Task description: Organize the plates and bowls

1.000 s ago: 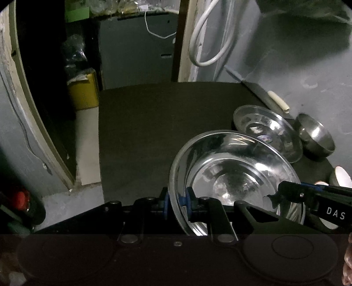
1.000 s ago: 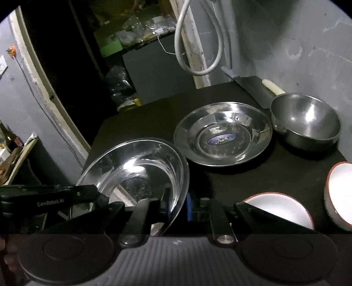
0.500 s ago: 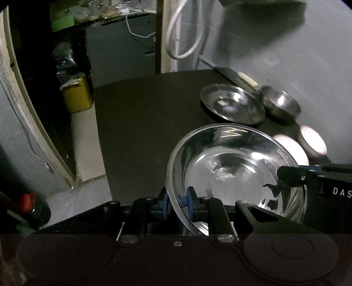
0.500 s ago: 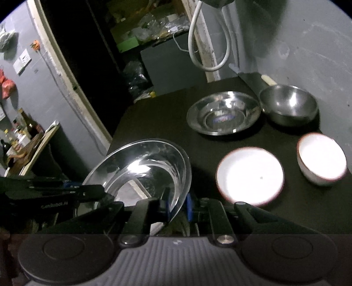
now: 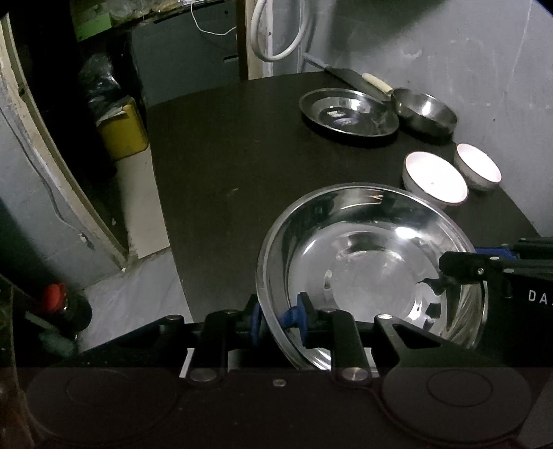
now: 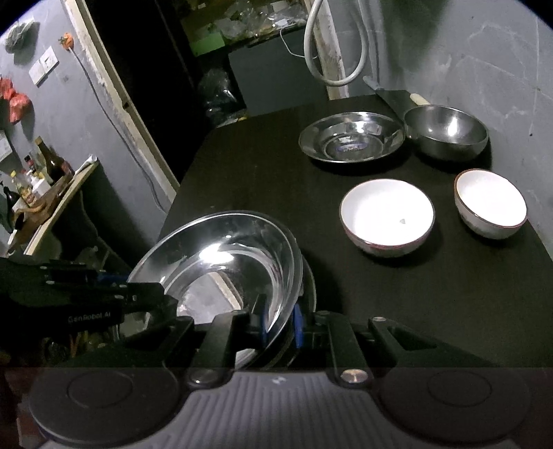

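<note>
Nearest, large steel basin (image 5: 373, 276) held at opposite rim edges by both grippers, above the near end of the dark desk (image 5: 224, 155). Left gripper (image 5: 278, 319): jaws opening, rim between the blue pads, the outer pad just off the metal. Right gripper (image 6: 280, 319): jaws clenched on the far-side rim. Beyond, on the right half of the desk, two white bowls (image 6: 387, 214) (image 6: 490, 203) side by side. Farther back, a steel plate (image 6: 350, 140) touching a steel bowl (image 6: 446, 133). Behind those, at the wall, a cleaver (image 5: 359, 79) with a pale handle. Past the desk, a looped white hose (image 5: 280, 31) hanging.
</note>
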### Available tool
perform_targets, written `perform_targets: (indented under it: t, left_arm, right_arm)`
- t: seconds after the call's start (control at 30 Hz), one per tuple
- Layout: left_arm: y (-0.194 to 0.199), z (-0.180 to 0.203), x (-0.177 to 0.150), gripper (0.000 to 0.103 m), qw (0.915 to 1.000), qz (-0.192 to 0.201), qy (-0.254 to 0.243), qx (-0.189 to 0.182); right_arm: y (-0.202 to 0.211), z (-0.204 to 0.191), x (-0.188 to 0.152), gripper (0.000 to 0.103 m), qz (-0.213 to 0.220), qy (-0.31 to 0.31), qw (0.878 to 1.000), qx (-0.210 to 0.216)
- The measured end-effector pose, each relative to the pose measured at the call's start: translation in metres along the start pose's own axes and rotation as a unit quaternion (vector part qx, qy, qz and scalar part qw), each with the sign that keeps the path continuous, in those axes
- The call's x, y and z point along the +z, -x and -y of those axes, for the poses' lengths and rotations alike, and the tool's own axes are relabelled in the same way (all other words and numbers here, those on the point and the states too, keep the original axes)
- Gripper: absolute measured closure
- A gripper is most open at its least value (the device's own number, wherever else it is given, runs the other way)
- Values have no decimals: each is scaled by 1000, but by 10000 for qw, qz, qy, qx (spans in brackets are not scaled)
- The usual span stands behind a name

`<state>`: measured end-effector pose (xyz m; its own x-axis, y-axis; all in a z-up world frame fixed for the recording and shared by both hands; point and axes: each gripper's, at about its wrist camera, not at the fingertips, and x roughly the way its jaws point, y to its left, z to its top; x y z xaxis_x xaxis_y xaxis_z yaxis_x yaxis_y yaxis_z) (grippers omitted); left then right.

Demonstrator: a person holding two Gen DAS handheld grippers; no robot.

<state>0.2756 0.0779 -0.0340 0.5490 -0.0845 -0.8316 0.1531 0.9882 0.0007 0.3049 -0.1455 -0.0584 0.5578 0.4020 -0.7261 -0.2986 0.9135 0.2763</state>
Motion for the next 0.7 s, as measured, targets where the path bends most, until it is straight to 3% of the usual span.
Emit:
perform_targets:
  t: [0.7]
  left_arm:
    - [-14, 11, 1, 77, 9991, -269, -215, 229]
  right_arm:
    - [-8, -19, -2, 84, -179, 684, 9964, -461]
